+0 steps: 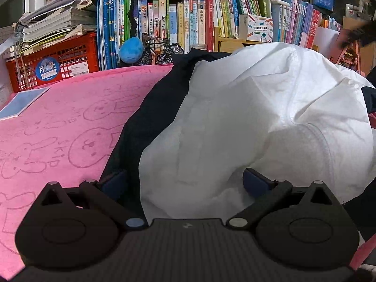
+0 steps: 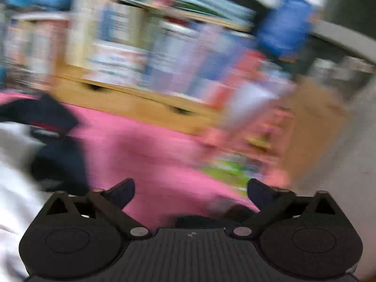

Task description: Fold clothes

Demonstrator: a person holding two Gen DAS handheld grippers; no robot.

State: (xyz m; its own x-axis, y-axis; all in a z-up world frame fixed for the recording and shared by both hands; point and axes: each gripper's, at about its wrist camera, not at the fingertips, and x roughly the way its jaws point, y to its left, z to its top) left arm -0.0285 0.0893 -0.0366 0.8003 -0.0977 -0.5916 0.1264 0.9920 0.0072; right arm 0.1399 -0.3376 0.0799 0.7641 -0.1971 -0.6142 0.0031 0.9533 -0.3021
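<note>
A garment lies bunched on the pink cloth: its white lining (image 1: 246,122) faces up and its dark navy outer fabric (image 1: 150,108) runs along the left side. My left gripper (image 1: 185,183) is open, its blue-padded fingers (image 1: 255,183) spread wide over the near edge of the white fabric, with nothing clamped. In the blurred right wrist view, my right gripper (image 2: 190,192) is open above bare pink cloth (image 2: 145,155). The navy and white garment (image 2: 47,141) sits to its left.
A pink bunny-print cloth (image 1: 58,129) covers the table. Along the back stand a red crate (image 1: 54,63) under stacked papers, rows of books (image 1: 178,23), a model bicycle (image 1: 162,49) and a blue plush ball (image 1: 131,49). A wooden shelf (image 2: 131,101) lies behind the right gripper.
</note>
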